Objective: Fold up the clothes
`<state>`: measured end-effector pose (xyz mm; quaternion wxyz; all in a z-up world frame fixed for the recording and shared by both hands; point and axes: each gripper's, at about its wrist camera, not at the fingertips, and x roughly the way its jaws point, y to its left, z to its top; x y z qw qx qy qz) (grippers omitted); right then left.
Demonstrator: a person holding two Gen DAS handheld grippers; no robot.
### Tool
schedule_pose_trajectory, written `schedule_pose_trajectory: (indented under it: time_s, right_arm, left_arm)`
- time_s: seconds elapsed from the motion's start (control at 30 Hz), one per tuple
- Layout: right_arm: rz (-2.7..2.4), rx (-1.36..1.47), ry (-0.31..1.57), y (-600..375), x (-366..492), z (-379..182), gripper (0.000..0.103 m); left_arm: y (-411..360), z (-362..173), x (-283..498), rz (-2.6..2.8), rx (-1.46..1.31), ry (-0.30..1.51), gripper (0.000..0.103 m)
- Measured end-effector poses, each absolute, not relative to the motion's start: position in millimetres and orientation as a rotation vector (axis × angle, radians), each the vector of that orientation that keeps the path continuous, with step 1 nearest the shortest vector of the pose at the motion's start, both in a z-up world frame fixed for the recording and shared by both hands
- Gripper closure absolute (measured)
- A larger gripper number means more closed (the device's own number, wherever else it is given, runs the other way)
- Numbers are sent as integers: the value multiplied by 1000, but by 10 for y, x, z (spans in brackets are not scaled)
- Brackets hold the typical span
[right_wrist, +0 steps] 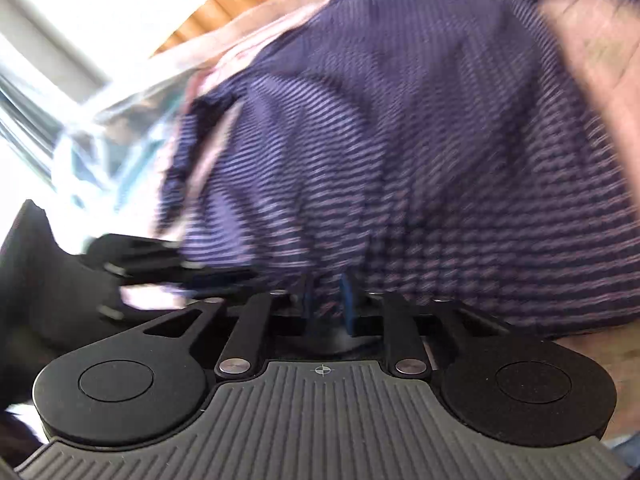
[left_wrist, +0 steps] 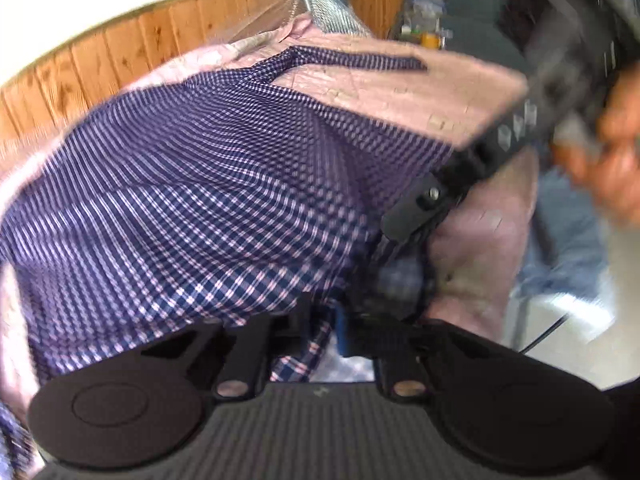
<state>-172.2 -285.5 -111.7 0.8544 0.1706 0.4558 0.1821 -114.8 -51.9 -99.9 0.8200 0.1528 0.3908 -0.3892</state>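
A pink quilted bed cover (left_wrist: 384,92) fills the centre of the left wrist view, bounded at upper left by wood panelling (left_wrist: 92,68) below a white wall; cluttered items at upper right are too blurred to identify, and no writing is legible. The navy checked shirt (left_wrist: 208,184) lies spread across the cover, centre to lower left. The left tool (left_wrist: 320,336) and the right tool (right_wrist: 327,308) each stand narrow, clamped on the shirt's hem at lower centre.

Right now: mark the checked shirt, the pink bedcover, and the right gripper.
checked shirt (left_wrist: 208,184), left wrist view, middle of spread fabric
pink bedcover (left_wrist: 400,92), left wrist view, bare quilted top
right gripper (right_wrist: 328,304), right wrist view, between fingertips
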Motion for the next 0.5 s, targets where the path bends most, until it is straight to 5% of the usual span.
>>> schedule_pose_trajectory:
  time_s: [0.03, 0.1, 0.13, 0.23, 0.4, 0.5]
  right_arm:
    - [364, 278, 926, -2783, -1806, -1078, 79]
    - [351, 110, 869, -2605, -1976, -1025, 48]
    - [360, 17, 846, -2480, -2052, -1036, 43]
    - [359, -217, 810, -2183, -2121, -1157, 44]
    - [297, -119, 851, -2448, -1850, -1220, 51]
    - [258, -36, 875, -2657, -1673, -1248, 48]
  left_arm:
    - [-460, -949, -1116, -848, 270, 858, 96]
    - [-357, -908, -1049, -876, 173, 921, 97]
    - [-309, -904, -1003, -889, 125, 962, 97]
    - [-203, -961, -960, -865, 44, 1048, 95]
    - [73, -807, -791, -372, 69, 1087, 52]
    - [241, -673, -741, -291, 45, 1052, 40]
